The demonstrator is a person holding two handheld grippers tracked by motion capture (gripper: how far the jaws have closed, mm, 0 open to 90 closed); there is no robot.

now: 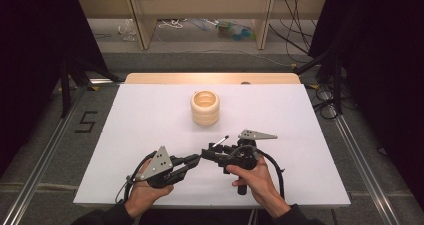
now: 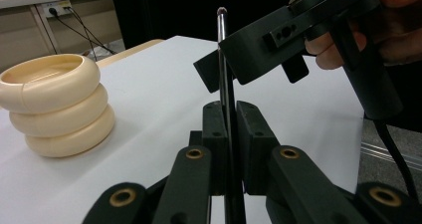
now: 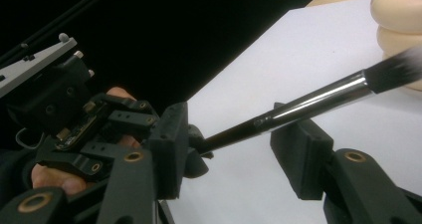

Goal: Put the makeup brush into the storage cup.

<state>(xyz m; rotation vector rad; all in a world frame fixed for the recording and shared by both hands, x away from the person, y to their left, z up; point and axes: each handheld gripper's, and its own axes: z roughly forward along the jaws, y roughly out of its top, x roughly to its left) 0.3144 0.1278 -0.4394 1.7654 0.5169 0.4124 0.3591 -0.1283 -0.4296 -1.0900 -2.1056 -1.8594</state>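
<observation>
a white table (image 1: 150, 135) bears a cream ringed holder (image 1: 205, 108).

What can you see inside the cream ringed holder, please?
Inside the cream ringed holder, only its pale inner wall shows near the rim; the bottom is hidden. The brush is outside it.

White desk (image 1: 150, 115): cream ringed holder (image 1: 205, 108) at centre-rear. Nearer than holder: left claw (image 1: 196, 158) and right claw (image 1: 207, 153), tips meeting; thin brush (image 1: 220, 141) between.
</observation>
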